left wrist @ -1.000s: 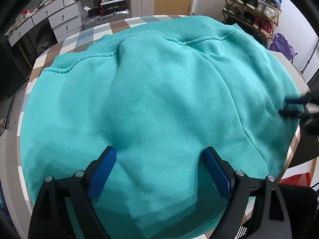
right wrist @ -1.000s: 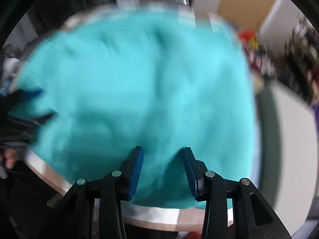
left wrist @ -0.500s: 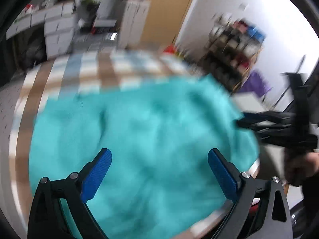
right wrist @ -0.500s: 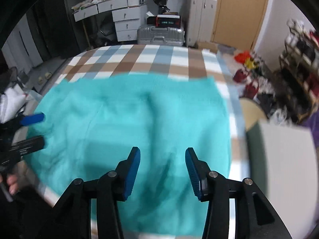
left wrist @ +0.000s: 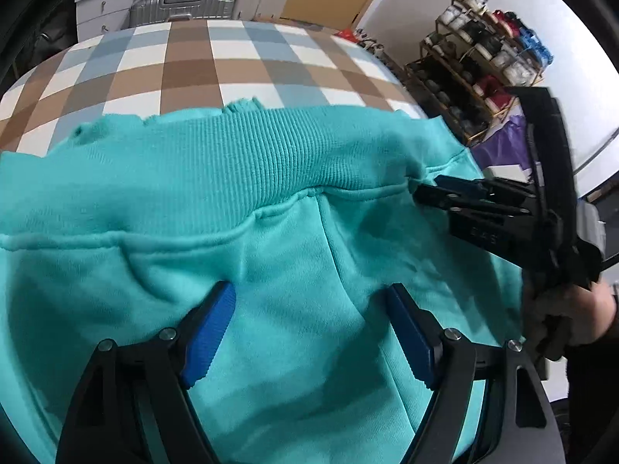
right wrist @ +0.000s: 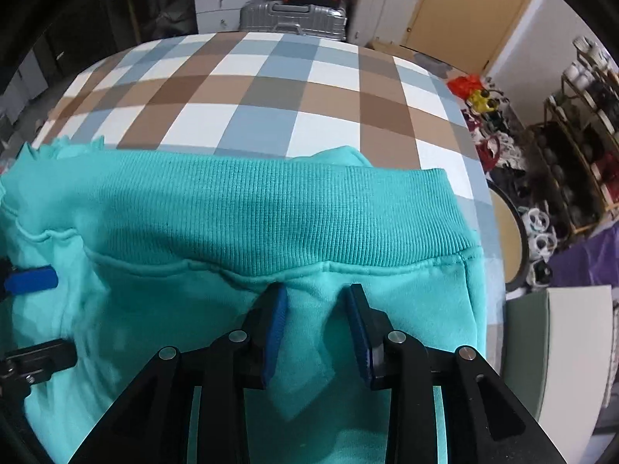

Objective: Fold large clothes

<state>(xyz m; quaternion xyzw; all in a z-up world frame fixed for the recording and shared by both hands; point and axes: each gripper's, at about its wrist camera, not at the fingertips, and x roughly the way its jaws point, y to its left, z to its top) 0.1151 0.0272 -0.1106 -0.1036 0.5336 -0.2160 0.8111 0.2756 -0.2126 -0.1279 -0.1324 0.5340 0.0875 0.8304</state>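
Observation:
A teal sweatshirt (left wrist: 271, 239) lies folded on the checked table (left wrist: 216, 62), its ribbed hem band (left wrist: 271, 154) across the far edge. It also fills the right wrist view (right wrist: 193, 309), with the band (right wrist: 271, 212) on top. My left gripper (left wrist: 309, 321) is open, its blue pads resting on the cloth. My right gripper (right wrist: 315, 321) is open with a narrower gap, a fold of cloth lying between its jaws. The right gripper also shows at the right of the left wrist view (left wrist: 445, 193), low over the sweatshirt's right edge.
A silver suitcase (right wrist: 294, 19) and white drawers (right wrist: 216, 0) stand beyond the table. A shoe rack (left wrist: 483, 58) is at the right. A round stool (right wrist: 506, 232) and a white box (right wrist: 572, 348) sit by the table's right side.
Both grippers have moved forward over the sweatshirt. The cloth has been folded over, so the hem band lies nearer and more of the checked table shows beyond it.

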